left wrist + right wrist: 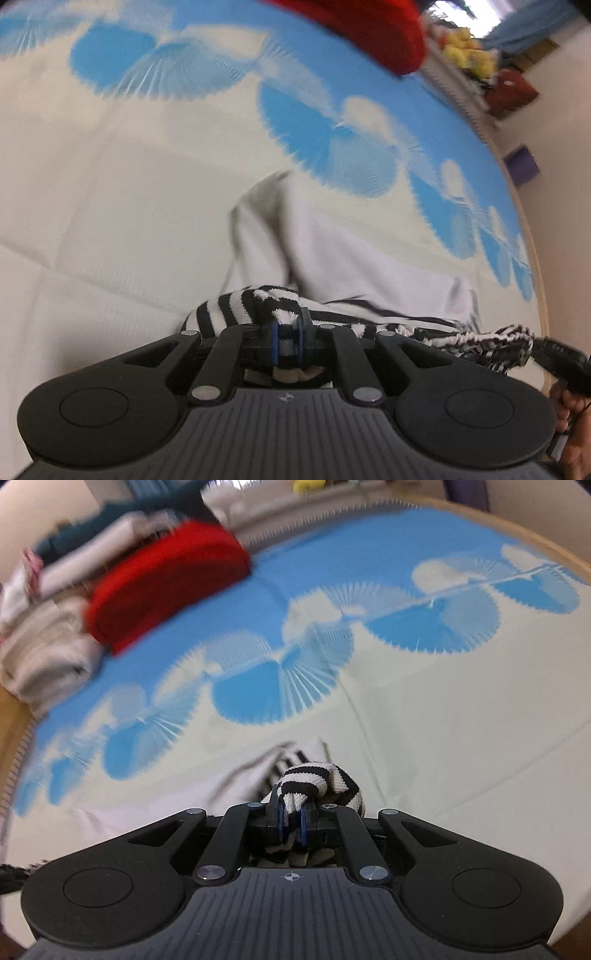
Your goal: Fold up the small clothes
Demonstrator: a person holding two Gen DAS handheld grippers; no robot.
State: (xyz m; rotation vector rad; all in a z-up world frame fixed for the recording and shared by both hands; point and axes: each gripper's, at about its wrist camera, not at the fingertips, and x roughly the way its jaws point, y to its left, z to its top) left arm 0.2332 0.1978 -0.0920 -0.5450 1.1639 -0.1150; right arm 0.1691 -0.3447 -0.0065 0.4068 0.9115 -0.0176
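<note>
While angled downward, both grippers' fingers (275, 334) (280, 818) pinch the striped garment (236, 310).

Cream-and-blue fan-patterned tablecloth (443, 709) lies bare across its wide middle and right side. Folded red knit garment (166, 587) and beige folded clothes stack (44, 657) block its far-left corner.

2 close wrist views, shared tablecloth (110, 184)

A cream cloth (461, 709) printed with blue fans covers the table (554, 554). Beyond the table's edge sit yellow soft toys (469, 55), a red box (511, 92) and a purple box (522, 164) near the wall.
</note>
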